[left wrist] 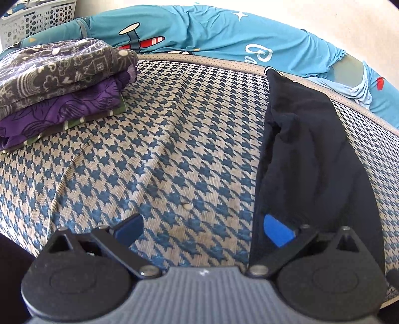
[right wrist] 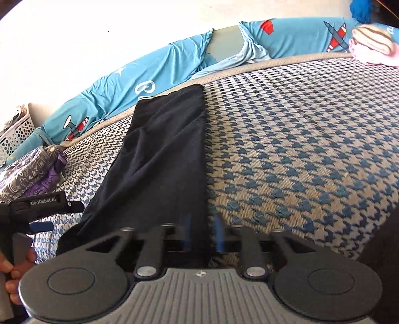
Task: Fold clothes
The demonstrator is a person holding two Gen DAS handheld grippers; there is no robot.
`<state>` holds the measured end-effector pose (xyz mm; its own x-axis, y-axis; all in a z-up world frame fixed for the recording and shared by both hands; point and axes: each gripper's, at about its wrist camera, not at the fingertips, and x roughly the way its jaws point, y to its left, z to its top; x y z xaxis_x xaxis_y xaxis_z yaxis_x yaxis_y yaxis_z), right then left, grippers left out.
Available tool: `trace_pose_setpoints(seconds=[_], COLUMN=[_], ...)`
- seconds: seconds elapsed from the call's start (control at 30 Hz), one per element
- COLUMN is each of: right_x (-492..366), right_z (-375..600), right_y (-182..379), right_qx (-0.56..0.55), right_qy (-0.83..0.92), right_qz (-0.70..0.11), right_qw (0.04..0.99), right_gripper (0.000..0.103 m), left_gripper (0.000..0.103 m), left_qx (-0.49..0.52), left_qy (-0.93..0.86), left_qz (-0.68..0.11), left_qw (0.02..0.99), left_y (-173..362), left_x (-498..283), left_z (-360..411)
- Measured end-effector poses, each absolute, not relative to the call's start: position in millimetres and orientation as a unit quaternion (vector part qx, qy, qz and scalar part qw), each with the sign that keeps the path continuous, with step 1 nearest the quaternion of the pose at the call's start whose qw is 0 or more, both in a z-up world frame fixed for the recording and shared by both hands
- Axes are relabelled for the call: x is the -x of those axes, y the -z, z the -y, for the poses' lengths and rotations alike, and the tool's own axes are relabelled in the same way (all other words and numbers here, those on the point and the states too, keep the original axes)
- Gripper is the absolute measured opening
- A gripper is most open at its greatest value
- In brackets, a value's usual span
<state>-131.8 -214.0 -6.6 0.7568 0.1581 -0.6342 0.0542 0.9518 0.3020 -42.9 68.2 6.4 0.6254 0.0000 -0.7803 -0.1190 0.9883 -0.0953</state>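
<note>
A dark navy garment [right wrist: 162, 159] lies in a long narrow strip on a bed, running from the near edge toward the far edge. It looks folded lengthwise already, probably so it can next be folded end over end.

In the right wrist view, the right hand-held gripper [right wrist: 202, 239] sits at the garment's near end. Its blue fingers are motion-blurred and stand close together astride the cloth's right edge; whether they are pinching it I cannot tell.

The left hand-held gripper [left wrist: 203, 229] is released, its blue pads spread wide. The right-side pad [left wrist: 278, 230] overlaps the garment's near left edge, as if lining up to take that corner. The person's hand [right wrist: 15, 271] grips its handle at the frame's left edge.

The garment rests on a blue-and-tan houndstooth cover [left wrist: 174, 149]. To the left, well apart, stands a stack of folded clothes [left wrist: 57, 92], grey-patterned on top, purple and green-striped beneath, likely the finished pile. Behind lies a turquoise sheet printed with aeroplanes [left wrist: 224, 32], and a white perforated laundry basket [left wrist: 35, 20] sits in the far left corner.
</note>
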Motion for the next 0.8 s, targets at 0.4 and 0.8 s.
trace_pose_setpoints(seconds=[0.4, 0.8], right_x=[130.5, 155.6], right_z=[214.4, 221.0], right_y=[18.6, 16.8], right_qx=[-0.145, -0.147], right_qy=[-0.059, -0.069], right_qz=[-0.447, -0.458], right_qw=[0.881, 0.874], right_gripper=[0.01, 0.011], left_gripper=[0.103, 0.103], left_qx=[0.071, 0.072], left_qy=[-0.034, -0.035], left_qz=[-0.432, -0.432], left_qw=[0.898, 0.898], left_y=[-7.3, -8.6], left_x=[42.9, 43.5], left_z=[-69.3, -67.1])
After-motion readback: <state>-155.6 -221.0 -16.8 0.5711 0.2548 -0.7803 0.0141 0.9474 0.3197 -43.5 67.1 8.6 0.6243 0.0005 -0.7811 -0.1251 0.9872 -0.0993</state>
